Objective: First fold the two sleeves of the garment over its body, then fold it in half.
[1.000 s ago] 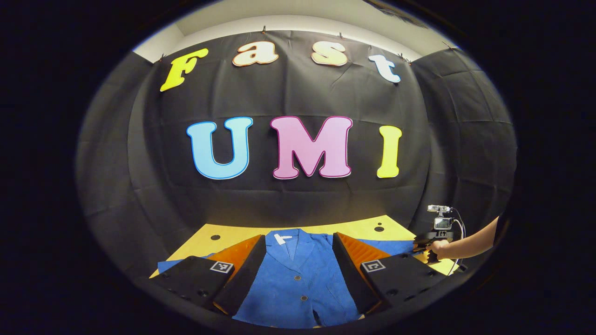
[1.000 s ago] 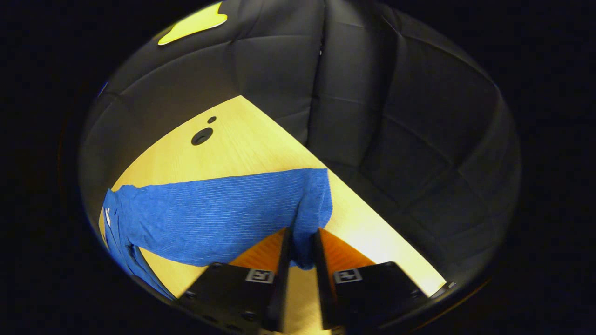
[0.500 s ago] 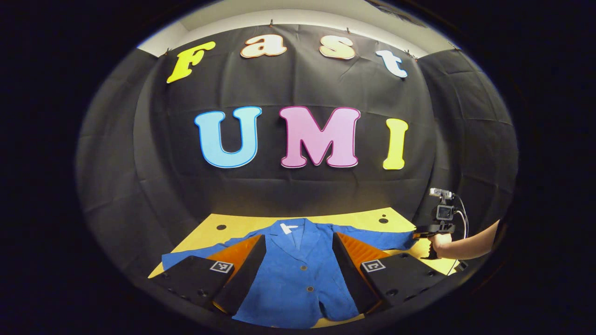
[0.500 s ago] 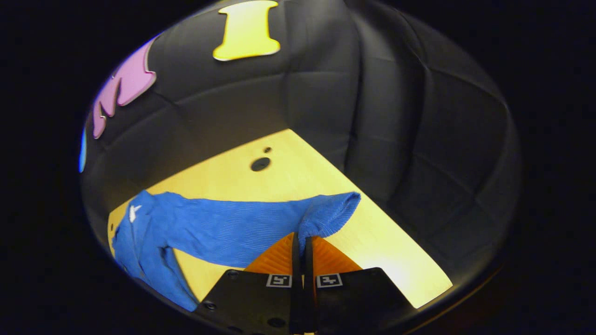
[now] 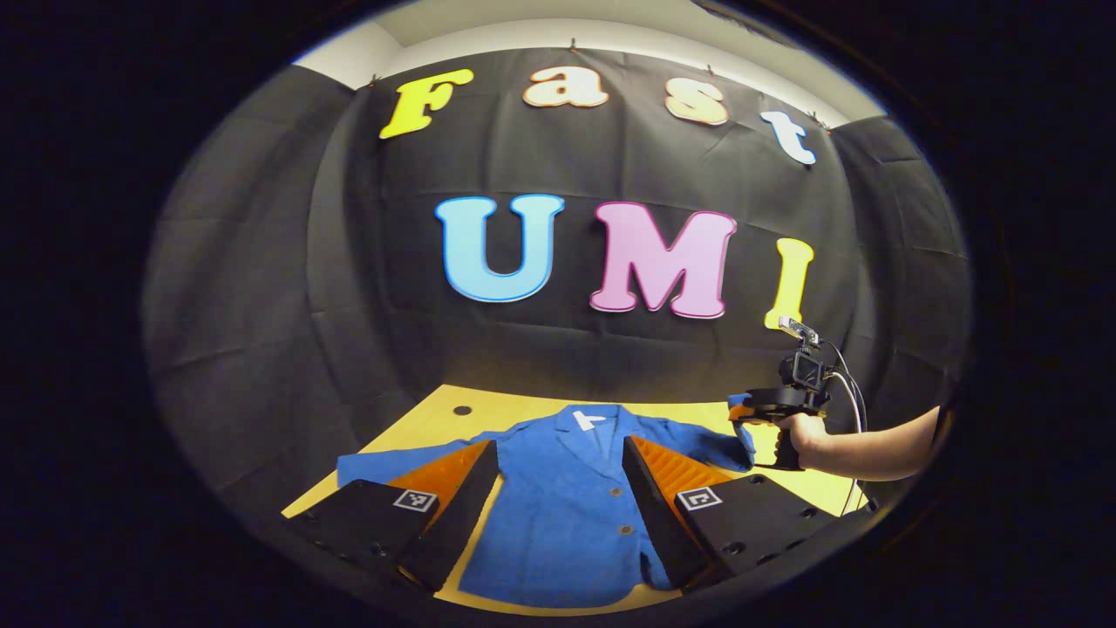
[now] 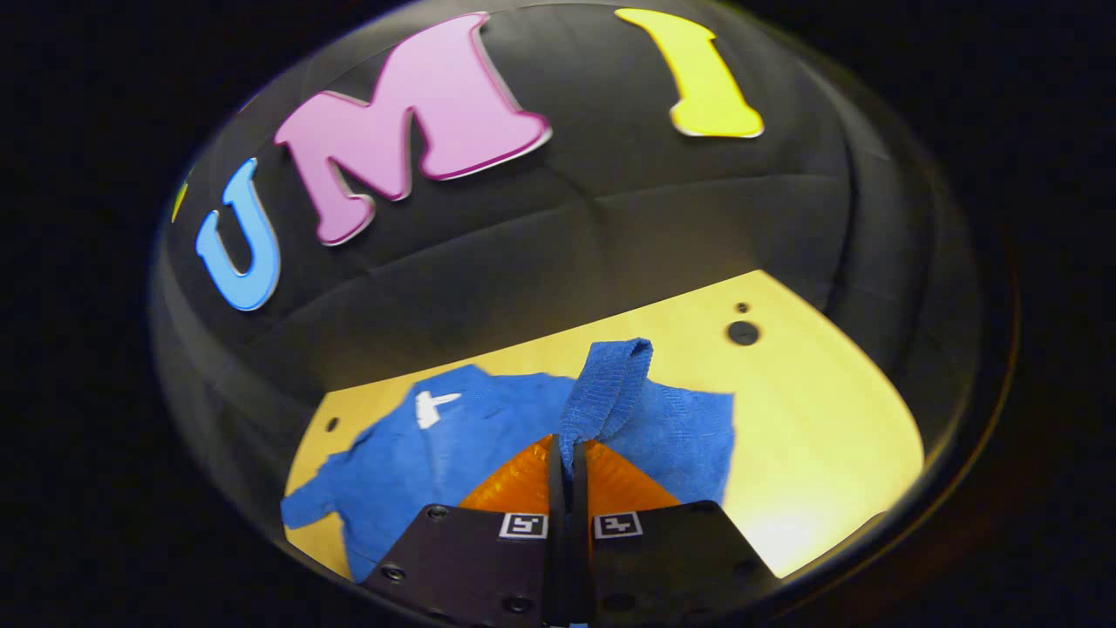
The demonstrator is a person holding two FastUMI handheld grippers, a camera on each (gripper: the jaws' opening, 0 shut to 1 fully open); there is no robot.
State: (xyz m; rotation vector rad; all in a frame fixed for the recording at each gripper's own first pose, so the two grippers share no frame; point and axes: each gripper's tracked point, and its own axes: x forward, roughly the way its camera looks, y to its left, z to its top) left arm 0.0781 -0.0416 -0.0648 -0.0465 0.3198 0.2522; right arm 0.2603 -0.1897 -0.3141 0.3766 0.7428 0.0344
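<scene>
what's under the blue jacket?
The yellow table lies under the blue jacket, showing around its edges. Whatever is beneath the body is covered. The right gripper lifts one sleeve cuff.

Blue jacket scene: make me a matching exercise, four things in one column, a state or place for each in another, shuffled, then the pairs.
Things:
1. right gripper
2. left gripper
3. far sleeve
4. white label

States or places:
A. lies flat on the yellow table
B. open above the jacket
C. inside the collar
D. pinches a lifted sleeve cuff

Pairs: 1-D, 2-B, 3-A, 4-C
</scene>
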